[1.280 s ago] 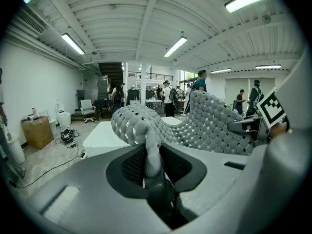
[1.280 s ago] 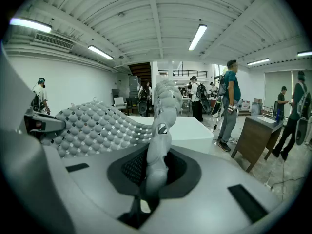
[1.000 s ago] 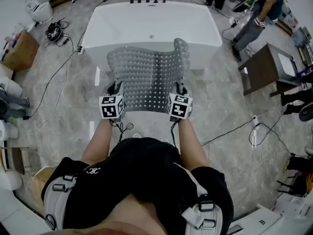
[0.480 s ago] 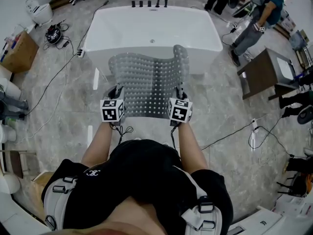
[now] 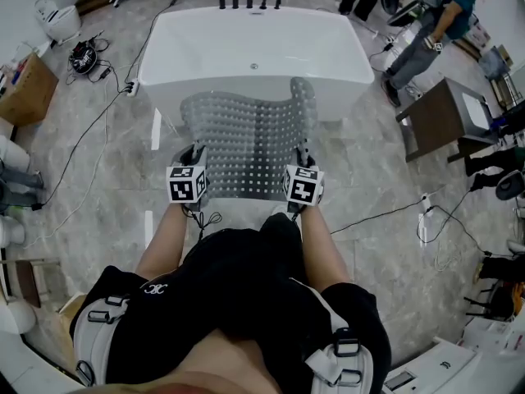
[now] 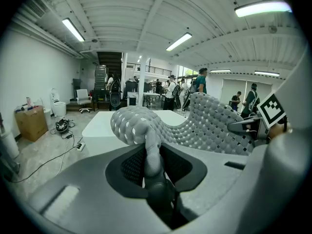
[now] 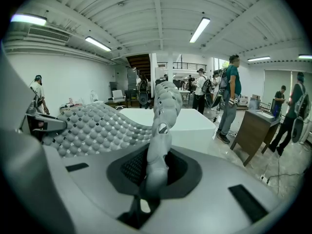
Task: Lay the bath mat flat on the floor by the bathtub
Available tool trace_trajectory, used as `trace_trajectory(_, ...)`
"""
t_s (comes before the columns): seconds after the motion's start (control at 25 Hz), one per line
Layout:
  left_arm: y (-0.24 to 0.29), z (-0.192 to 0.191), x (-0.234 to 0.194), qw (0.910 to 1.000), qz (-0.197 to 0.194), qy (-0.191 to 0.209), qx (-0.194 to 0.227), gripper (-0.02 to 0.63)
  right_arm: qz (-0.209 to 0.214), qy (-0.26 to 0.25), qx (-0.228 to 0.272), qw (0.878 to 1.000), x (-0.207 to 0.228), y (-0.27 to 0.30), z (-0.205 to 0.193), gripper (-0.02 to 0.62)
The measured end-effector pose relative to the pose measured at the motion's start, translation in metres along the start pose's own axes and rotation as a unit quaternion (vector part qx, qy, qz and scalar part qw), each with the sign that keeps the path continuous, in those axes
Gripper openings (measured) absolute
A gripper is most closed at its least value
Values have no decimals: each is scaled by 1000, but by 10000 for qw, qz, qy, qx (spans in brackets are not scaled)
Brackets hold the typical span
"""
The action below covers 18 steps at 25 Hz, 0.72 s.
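A grey perforated bath mat (image 5: 246, 142) hangs spread in the air between my two grippers, in front of the white bathtub (image 5: 254, 48). My left gripper (image 5: 194, 156) is shut on the mat's near left corner, and the bunched mat edge (image 6: 152, 150) runs up between its jaws. On the near right corner my right gripper (image 5: 303, 156) is shut, with the mat edge (image 7: 158, 150) pinched upright between its jaws. The mat's far right corner curls upward. The far edge reaches over the tub's near rim in the head view.
Grey marble floor (image 5: 107, 162) surrounds the tub. Cables (image 5: 90, 130) run along the floor at left and right. A brown table (image 5: 439, 113) stands at the right, with people (image 5: 431, 31) walking behind it. A cardboard box (image 5: 20, 84) sits at far left.
The view has shifted slightly; both grippers with the mat sit a little closer to my body and lower. The people at the back right have moved.
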<state>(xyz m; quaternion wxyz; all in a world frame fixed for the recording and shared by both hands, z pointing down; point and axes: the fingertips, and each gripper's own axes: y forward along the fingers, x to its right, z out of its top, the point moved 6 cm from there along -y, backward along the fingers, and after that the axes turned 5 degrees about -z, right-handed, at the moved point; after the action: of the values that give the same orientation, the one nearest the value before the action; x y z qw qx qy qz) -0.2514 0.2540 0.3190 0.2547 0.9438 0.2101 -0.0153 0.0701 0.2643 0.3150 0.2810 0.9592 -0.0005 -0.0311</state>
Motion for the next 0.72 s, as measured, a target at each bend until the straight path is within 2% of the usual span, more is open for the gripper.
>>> trace_trajectory(0.32, 40, 8, -6, 9999, 73, 45, -133, 87, 111, 72, -84, 9999, 11, 47, 8, 38)
trace_trajectory(0.52, 86, 22, -20, 9993, 250, 12, -262, 89, 240, 98, -191, 9995, 24, 105, 22, 38)
trace_trajectory(0.72, 146, 50, -29, 9986, 350, -69, -397, 89, 390, 76, -238, 9989, 43, 167, 54, 38)
